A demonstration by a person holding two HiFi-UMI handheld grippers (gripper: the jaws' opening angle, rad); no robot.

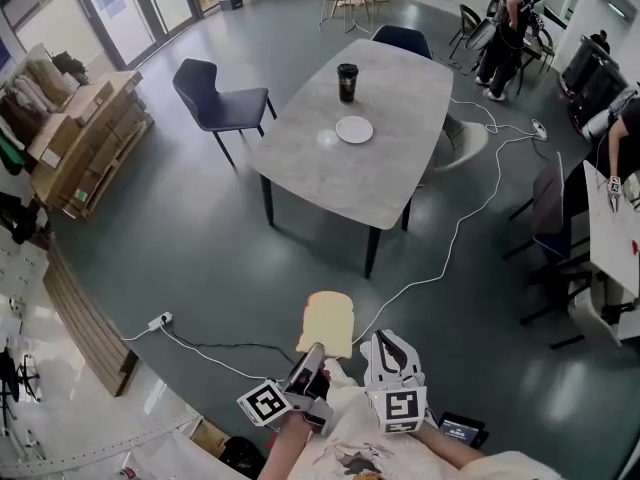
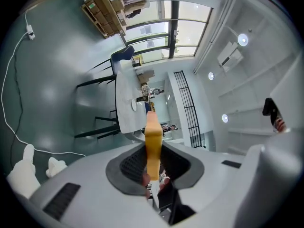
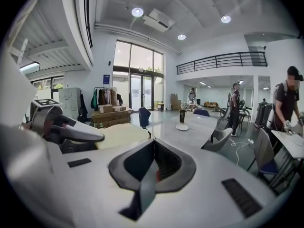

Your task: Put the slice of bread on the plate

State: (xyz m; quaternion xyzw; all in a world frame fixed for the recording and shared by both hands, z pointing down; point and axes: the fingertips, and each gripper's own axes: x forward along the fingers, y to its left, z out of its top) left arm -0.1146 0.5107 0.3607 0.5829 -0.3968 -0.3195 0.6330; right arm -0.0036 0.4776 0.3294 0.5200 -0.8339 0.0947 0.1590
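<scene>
One bread slice (image 1: 329, 323) clamped in my left gripper (image 1: 312, 354); right gripper (image 1: 392, 352) jaws together, empty; plate (image 1: 354, 129) on table (image 1: 400, 78) well ahead, placing not yet done.

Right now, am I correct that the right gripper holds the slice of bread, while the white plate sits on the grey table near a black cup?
Not quite: the left gripper holds the slice of bread, as the left gripper view shows; the right gripper is shut and empty. The white plate does sit on the grey table near the black cup.
</scene>
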